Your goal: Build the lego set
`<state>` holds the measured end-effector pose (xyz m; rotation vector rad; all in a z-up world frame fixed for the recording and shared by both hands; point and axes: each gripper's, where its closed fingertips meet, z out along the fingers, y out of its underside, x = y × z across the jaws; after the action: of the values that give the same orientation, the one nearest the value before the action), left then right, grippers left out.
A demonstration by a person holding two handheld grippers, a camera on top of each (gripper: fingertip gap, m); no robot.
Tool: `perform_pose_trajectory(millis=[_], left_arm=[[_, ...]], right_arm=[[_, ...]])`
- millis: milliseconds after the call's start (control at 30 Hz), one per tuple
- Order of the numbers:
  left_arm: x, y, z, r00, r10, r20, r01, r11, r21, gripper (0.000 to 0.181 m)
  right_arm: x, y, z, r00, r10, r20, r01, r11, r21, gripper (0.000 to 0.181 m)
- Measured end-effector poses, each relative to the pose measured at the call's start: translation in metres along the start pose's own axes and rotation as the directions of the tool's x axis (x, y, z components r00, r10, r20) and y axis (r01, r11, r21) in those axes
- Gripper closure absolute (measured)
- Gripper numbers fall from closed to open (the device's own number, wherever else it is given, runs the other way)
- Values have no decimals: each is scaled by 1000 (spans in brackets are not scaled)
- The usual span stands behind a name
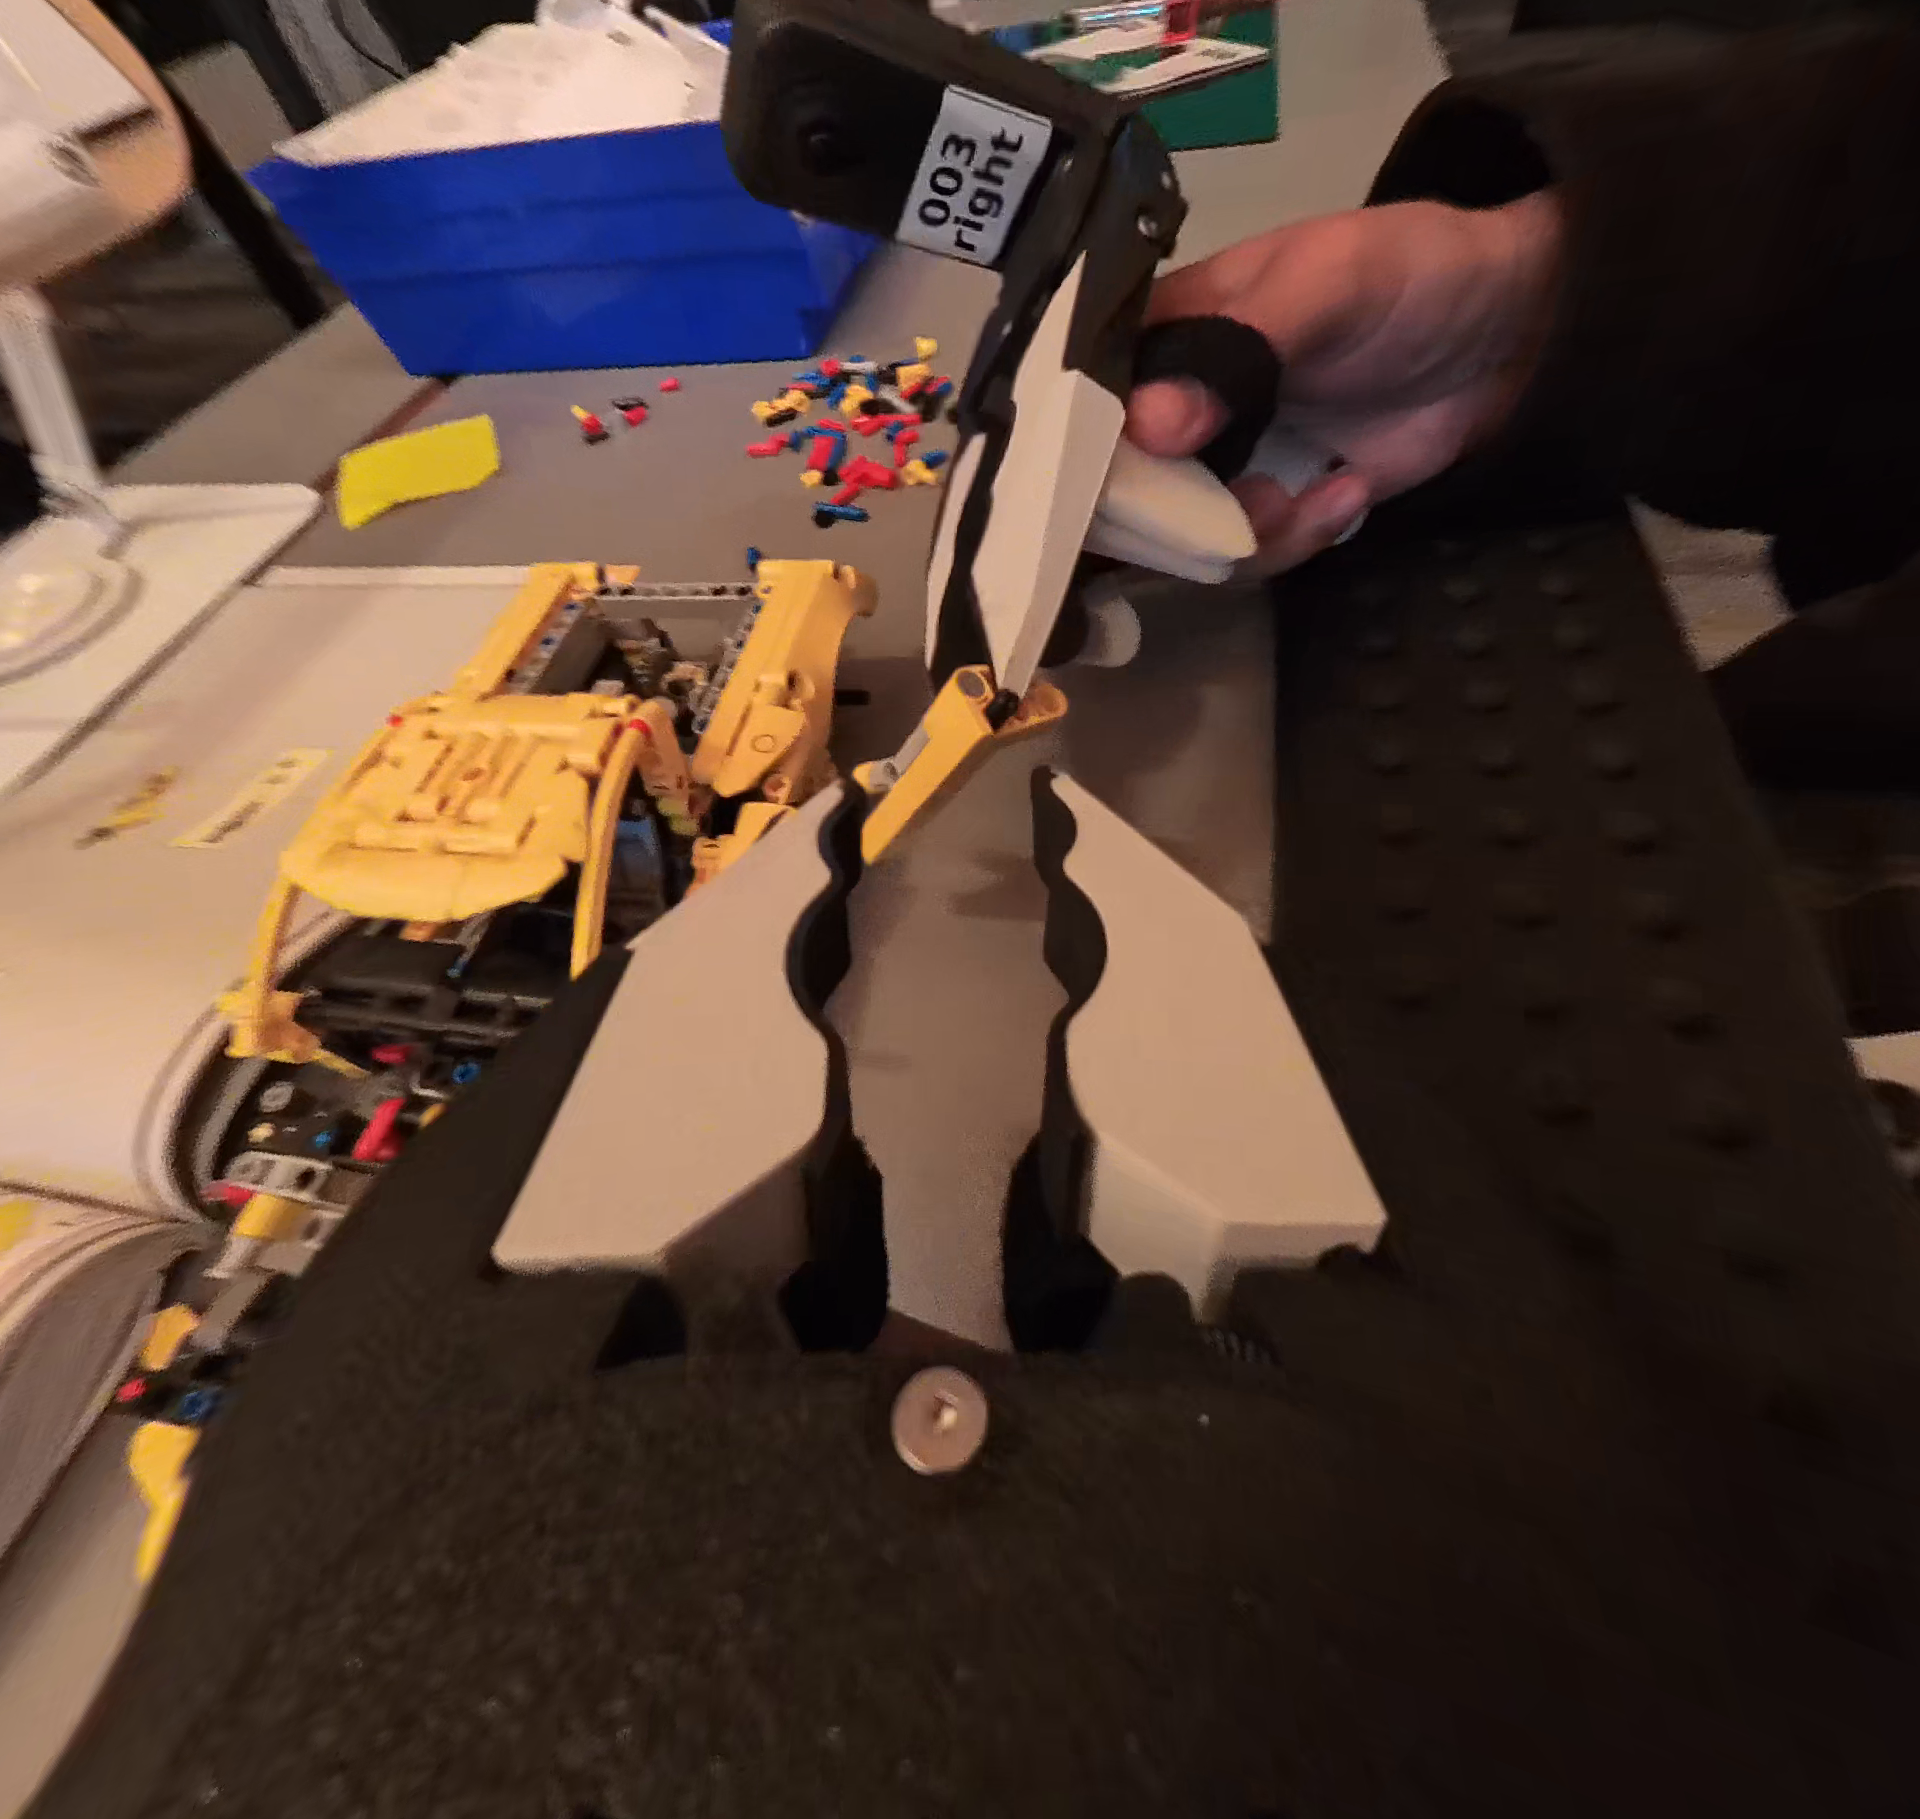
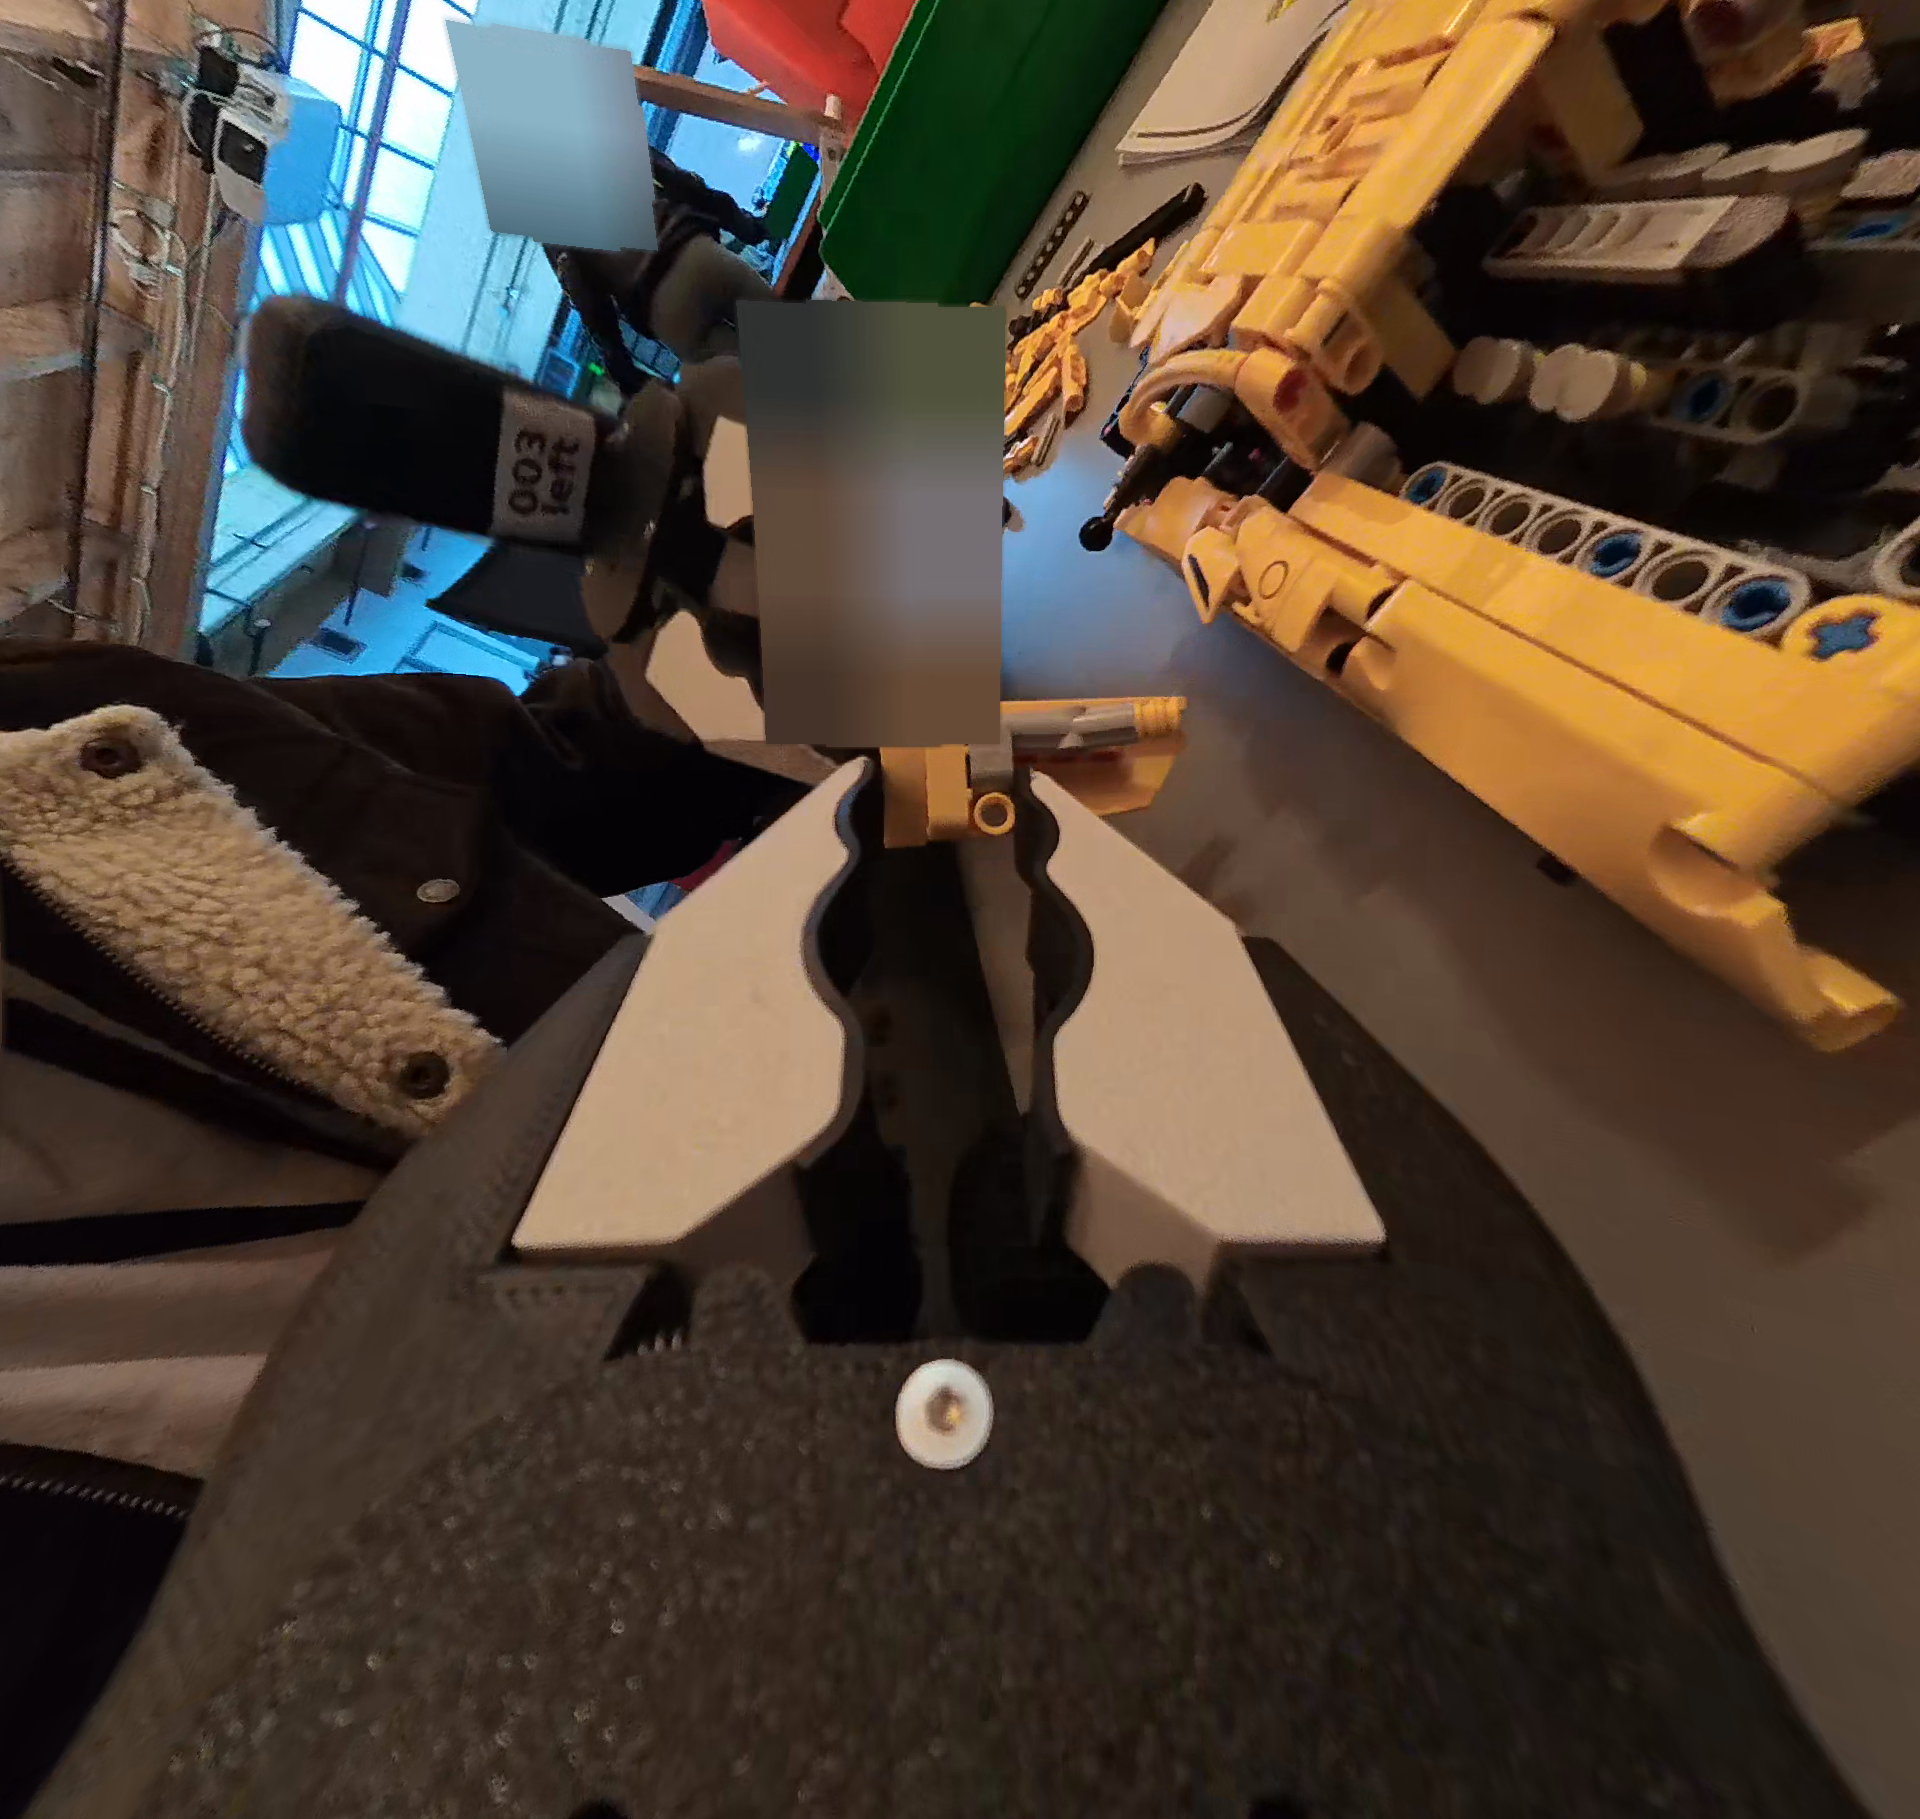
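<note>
- Right gripper [image 2: 945, 803]: fingers narrowed onto a small yellow Lego sub-assembly [image 2: 1049, 761], clamped at its near end; a grey pin and axle section runs along its top.
- The left wrist view shows the same: right gripper [image 1: 987, 694] points down at the counter [image 1: 1143, 761] with its white fingertips [image 1: 1023, 522] pinching the upper end of the yellow sub-assembly [image 1: 940, 756], which slopes down toward the left gripper.
- Left gripper [image 1: 940, 813]: fingers spread apart, holding nothing. The lower end of the sub-assembly lies just beside its left fingertip; contact cannot be confirmed.
- A hand [image 1: 1361, 367] in a dark sleeve holds the right gripper's handle.
- Yellow Lego car model [image 1: 488, 834]: on the counter, left of the left gripper and beyond it, partly built, black and grey inner frame exposed.
- Loose Lego pieces [image 1: 852, 429], red, blue and yellow: scattered on the counter well beyond the right gripper.
- Blue bin [image 1: 540, 242]: farther back behind the loose pieces.
- Open instruction booklet [image 1: 94, 938]: under and left of the model.
</note>
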<state>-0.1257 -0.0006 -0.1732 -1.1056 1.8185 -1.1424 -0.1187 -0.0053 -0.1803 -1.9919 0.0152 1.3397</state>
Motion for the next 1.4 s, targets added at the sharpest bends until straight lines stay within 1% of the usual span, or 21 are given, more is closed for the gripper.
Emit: perform_pose_trajectory(millis=[67, 200, 300, 367, 467, 500, 567, 633, 700, 767, 800, 867, 900, 933, 967, 1033, 1067, 1133, 1167, 1267, 1400], left_arm=[[1, -1, 3, 998, 48, 38, -48, 999, -2, 148], [8, 2, 11, 994, 86, 68, -83, 996, -40, 138], [1, 10, 18, 973, 157, 171, -139, 984, -115, 137], [-5, 14, 20, 951, 206, 231, -171, 972, -161, 137], [-13, 19, 19, 930, 228, 289, -171, 963, -209, 140], [-12, 20, 19, 931, 235, 279, -177, 960, -218, 141], [-6, 21, 20, 933, 258, 252, -202, 953, -226, 154], [-3, 24, 20, 920, 318, 231, -258, 932, -254, 155], [0, 29, 21, 925, 321, 204, -265, 928, -261, 155], [-1, 36, 18, 940, 291, 176, -239, 934, -267, 155], [-2, 41, 17, 949, 272, 158, -224, 937, -269, 155], [-3, 44, 13, 966, 221, 131, -184, 951, -250, 155], [0, 43, 12, 980, 177, 94, -152, 962, -226, 155], [2, 43, 12, 990, 127, 65, -110, 971, -211, 154], [2, 46, 12, 995, 84, 50, -72, 973, -218, 154], [5, 59, 13, 999, 36, -1, -35, 962, -271, 155], [6, 64, 14, 999, 36, -11, -38, 953, -300, 154], [13, 65, 14, 997, 57, -55, -72, 950, -303, 154], [14, 65, 15, 996, 72, -60, -87, 948, -306, 154], [14, 65, 14, 992, 106, -68, -122, 941, -316, 154], [15, 66, 12, 990, 120, -72, -137, 937, -320, 154]], right_arm=[[2, 0, 0, 1000, 8, -10, -8, 1000, 3, 158], [8, -3, 0, 998, 15, -64, -14, 1000, 19, 158], [13, -6, 4, 982, -45, -186, 51, 998, 29, 158], [19, -7, 7, 941, -94, -325, 105, 994, 17, 158], [20, -2, 14, 868, -136, -478, 141, 990, -25, 158], [22, -1, 14, 838, -148, -525, 151, 988, -38, 158], [20, -1, 14, 802, -168, -573, 173, 984, -46, 158], [22, 4, 14, 780, -189, -597, 171, 981, -87, 158], [23, 8, 16, 788, -200, -582, 168, 980, -110, 158], [22, 8, 13, 813, -204, -545, 171, 979, -111, 155], [20, 5, 9, 822, -209, -529, 184, 978, -100, 151], [12, -10, -3, 833, -261, -488, 265, 962, -63, 149], [11, -21, -13, 812, -295, -503, 324, 945, -30, 147], [12, -34, -27, 772, -334, -541, 400, 916, 5, 147], [17, -46, -44, 711, -361, -603, 475, 879, 34, 148], [28, -60, -77, 604, -345, -718, 568, 819, 85, 151], [32, -63, -89, 586, -317, -746, 589, 799, 123, 154], [31, -69, -96, 643, -256, -721, 556, 804, 210, 144], [31, -70, -96, 658, -249, -711, 551, 803, 228, 146], [45, -64, -90, 649, -247, -720, 516, 838, 177, 146], [53, -59, -83, 618, -275, -736, 512, 851, 112, 150]])
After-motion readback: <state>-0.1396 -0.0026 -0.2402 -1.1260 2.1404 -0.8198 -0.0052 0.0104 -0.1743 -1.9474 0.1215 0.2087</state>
